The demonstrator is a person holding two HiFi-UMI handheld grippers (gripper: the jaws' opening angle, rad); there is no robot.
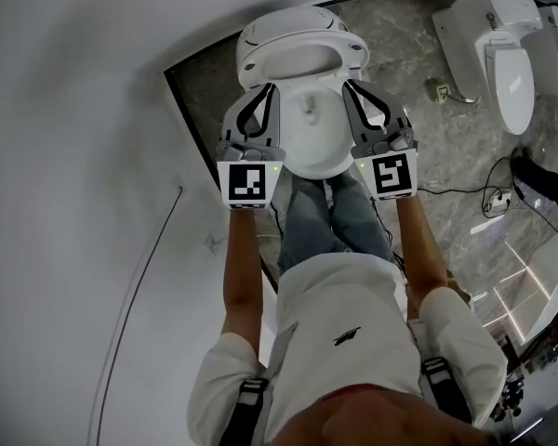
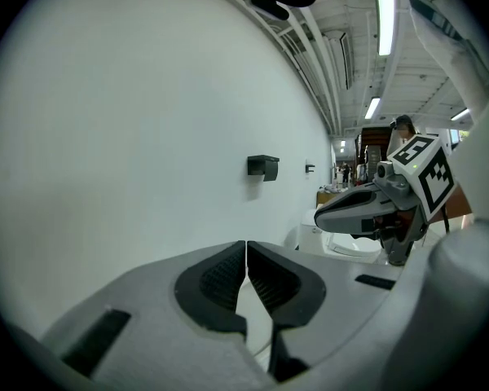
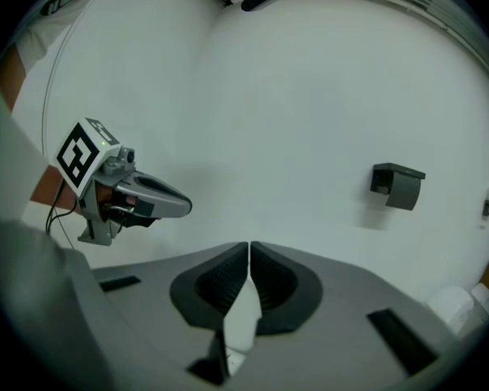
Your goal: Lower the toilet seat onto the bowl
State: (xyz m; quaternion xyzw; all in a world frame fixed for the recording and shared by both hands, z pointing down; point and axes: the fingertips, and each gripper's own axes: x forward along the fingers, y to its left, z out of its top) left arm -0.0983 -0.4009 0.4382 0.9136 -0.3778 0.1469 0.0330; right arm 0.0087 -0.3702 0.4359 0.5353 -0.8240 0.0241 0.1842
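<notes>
Grey stone floor (image 1: 400, 35), white wall (image 1: 74, 156). Toilet seat (image 1: 349, 52) apparently still raised over bowl (image 1: 316, 151), so lowering remains. Left tool (image 1: 268, 87) and right tool (image 1: 351, 85) clenched, empty, flanking bowl.

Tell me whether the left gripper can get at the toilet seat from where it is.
Probably yes. The left gripper sits right beside the left edge of the toilet seat, with nothing visible between them. Its jaws are shut together, though, so it could push but not pinch.
</notes>
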